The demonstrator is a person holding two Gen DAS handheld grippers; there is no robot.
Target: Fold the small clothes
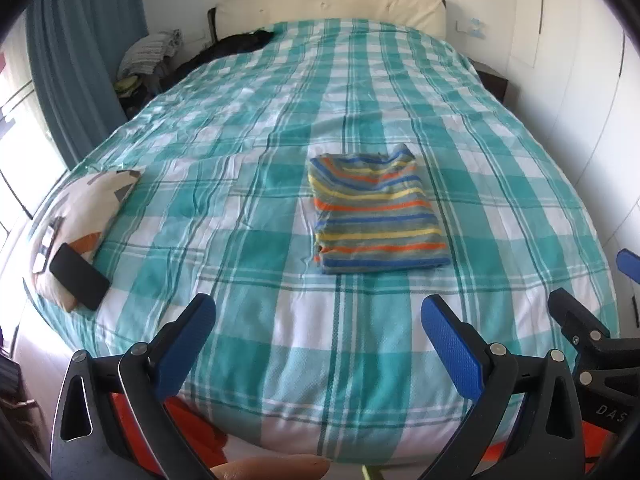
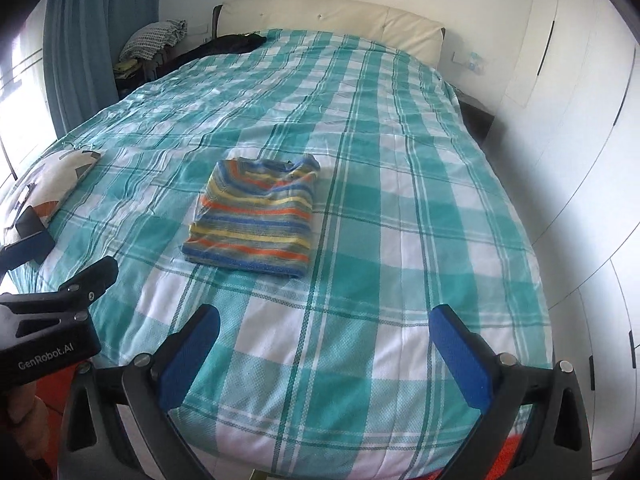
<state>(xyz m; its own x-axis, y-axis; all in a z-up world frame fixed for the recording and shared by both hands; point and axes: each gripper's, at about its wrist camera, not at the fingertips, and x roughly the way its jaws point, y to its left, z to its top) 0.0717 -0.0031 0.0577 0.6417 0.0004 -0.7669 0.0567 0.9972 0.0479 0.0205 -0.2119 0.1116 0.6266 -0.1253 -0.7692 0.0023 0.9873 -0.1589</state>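
A small striped garment [image 1: 376, 216] [image 2: 254, 226] in blue, orange, yellow and grey lies folded into a neat rectangle on the teal-and-white checked bedspread [image 1: 248, 184] [image 2: 400, 208]. My left gripper [image 1: 318, 316] hangs open over the foot of the bed, well short of the garment, with nothing between its blue pads. My right gripper [image 2: 326, 324] is open too, beside the left one and equally far back. The right gripper's black body [image 1: 588, 332] shows at the right edge of the left wrist view. The left gripper's body [image 2: 60, 308] shows at the left of the right wrist view.
A patterned pillow [image 1: 84, 216] [image 2: 48, 184] with a black phone [image 1: 78, 276] on it lies at the bed's left edge. Dark clothing [image 1: 236, 46] sits near the cream headboard [image 1: 332, 8]. A blue curtain [image 1: 80, 60] hangs at the left, white wardrobe doors [image 2: 580, 160] stand right.
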